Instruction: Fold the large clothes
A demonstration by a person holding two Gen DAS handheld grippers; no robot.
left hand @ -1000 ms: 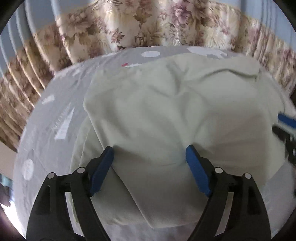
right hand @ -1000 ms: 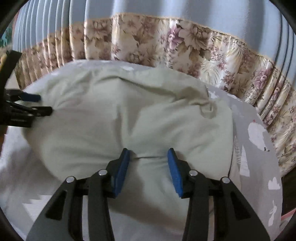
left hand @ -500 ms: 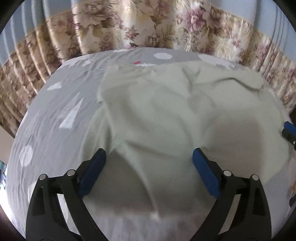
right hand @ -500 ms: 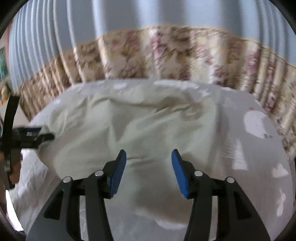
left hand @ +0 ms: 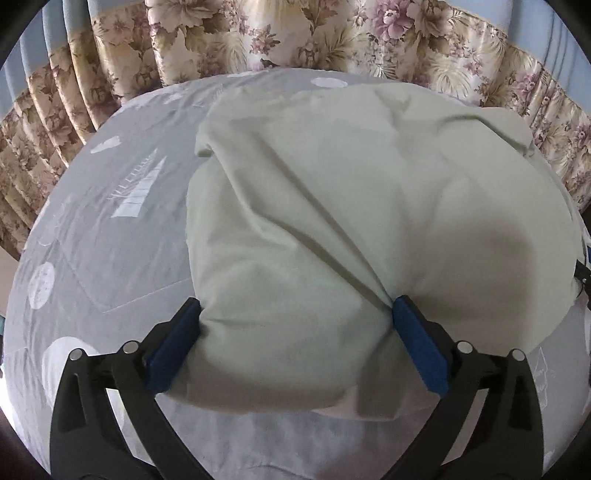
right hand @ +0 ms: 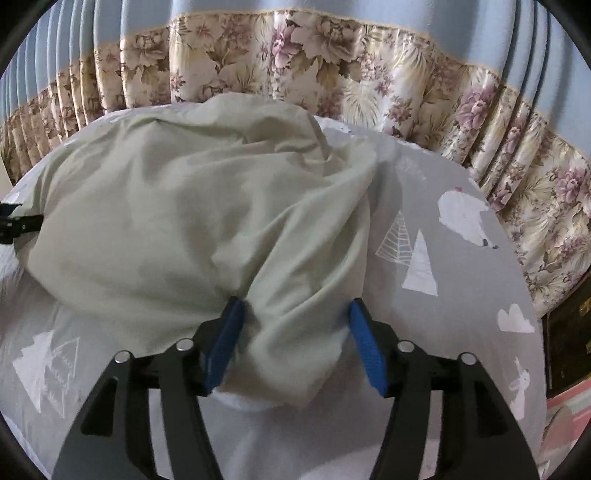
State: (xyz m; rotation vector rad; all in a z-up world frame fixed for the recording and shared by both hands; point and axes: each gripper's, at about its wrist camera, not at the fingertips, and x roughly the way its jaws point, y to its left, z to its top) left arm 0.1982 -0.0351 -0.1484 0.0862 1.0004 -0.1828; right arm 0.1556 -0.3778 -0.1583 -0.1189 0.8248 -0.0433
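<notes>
My left gripper (left hand: 295, 339) has just been opening and its jaws stand wide, with the near left corner of the pale green garment (left hand: 369, 206) lying loose between them. The garment sits half-folded on the grey bedsheet (left hand: 110, 229), short of the flowered curtain (left hand: 295, 33). My right gripper (right hand: 295, 341) has also been opening; the garment's near right corner bunches between its jaws, ungripped. It looks light, limp and creasy; I'd pinch doubled edges at corners.
</notes>
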